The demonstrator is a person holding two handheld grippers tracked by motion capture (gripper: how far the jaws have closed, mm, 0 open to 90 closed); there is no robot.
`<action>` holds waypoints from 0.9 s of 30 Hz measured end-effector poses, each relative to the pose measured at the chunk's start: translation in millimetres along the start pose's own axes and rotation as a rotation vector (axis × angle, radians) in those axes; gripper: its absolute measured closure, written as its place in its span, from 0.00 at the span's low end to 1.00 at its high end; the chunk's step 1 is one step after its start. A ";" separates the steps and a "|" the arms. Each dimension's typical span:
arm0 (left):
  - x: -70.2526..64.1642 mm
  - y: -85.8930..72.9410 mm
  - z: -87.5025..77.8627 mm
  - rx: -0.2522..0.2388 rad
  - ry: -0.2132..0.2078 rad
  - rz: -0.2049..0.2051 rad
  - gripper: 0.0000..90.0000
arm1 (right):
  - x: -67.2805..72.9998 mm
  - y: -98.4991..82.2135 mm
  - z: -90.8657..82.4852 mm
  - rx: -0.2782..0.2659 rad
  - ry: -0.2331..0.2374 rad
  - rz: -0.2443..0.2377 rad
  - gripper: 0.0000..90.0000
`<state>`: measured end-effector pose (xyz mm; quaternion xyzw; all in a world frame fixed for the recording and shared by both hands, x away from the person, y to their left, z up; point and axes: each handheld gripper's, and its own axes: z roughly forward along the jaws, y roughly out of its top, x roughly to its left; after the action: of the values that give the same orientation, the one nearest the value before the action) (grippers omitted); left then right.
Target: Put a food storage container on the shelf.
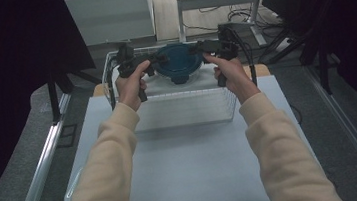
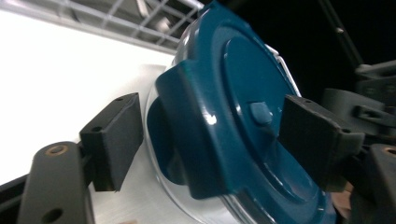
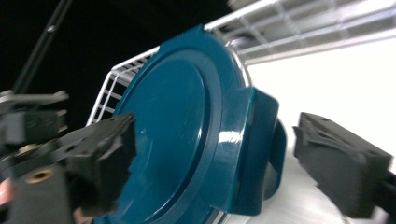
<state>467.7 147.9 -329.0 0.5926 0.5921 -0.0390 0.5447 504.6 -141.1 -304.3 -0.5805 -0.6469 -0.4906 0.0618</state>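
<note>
**Lidded container at the far end of the wire basket, both tongs spread**

A round container with a blue lid (image 1: 178, 63) is seen in the upper centre of the high view, at the far end of a white wire basket (image 1: 187, 110). Clear walls are glimpsed under the lid in the left gripper view; contents cannot be told. The rest of the basket appears empty.

The left gripper (image 1: 155, 61) is held at the lid's left latch flap, the right gripper (image 1: 200, 52) at its right flap. In each gripper view the jaws are seen spread wide, one pad on either side of a flap (image 2: 196, 135) (image 3: 254, 149), with a gap visible; nothing is pinched.

Judged step: release after placing, or lining up on the flaps. For a clean job, the tongs are best kept wide and drawn straight off sideways, so no pad is caught under a flap and the container is not tipped against the wire.
</note>
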 end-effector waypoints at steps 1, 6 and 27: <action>0.0 0.0 0.0 0.000 0.000 0.000 0.21 | 0.0 0.0 0.0 0.000 0.000 0.000 0.11; -10.2 -12.2 -12.8 -0.028 0.037 0.075 0.20 | 9.4 -12.9 -14.0 -0.023 -0.008 -0.089 0.09; -43.3 -108.7 -59.3 -0.014 -0.062 0.255 0.22 | 9.0 -91.6 -78.8 -0.070 -0.030 -0.428 0.18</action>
<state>338.5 128.3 -340.3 0.6578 0.4951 0.0164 0.5674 388.8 -176.3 -309.8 -0.4391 -0.7386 -0.5062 -0.0734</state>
